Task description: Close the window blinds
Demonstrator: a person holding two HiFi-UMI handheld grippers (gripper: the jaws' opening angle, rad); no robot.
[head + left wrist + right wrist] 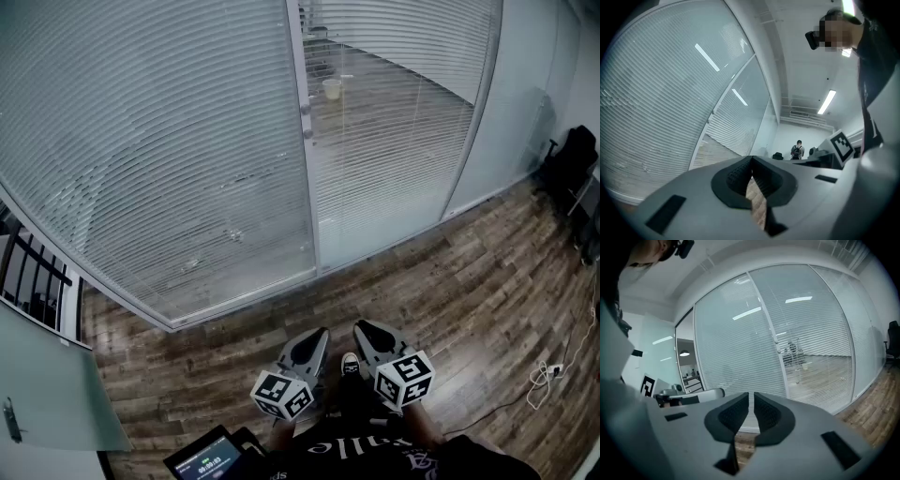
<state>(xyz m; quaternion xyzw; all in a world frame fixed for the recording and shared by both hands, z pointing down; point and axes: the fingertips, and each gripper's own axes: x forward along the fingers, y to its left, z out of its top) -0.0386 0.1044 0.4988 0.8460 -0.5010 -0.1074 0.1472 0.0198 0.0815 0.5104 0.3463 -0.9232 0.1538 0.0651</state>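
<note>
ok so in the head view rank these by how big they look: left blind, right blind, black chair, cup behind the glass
Largest to smallest:
1. left blind
2. right blind
3. black chair
4. cup
The cup stands farther off, behind the glass, so it only looks the smallest; its real size is unsure.

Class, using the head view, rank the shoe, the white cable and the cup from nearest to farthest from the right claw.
1. Shoe, just left of the right claw.
2. Cable, on the floor, far right.
3. Cup, behind the glass.
</note>
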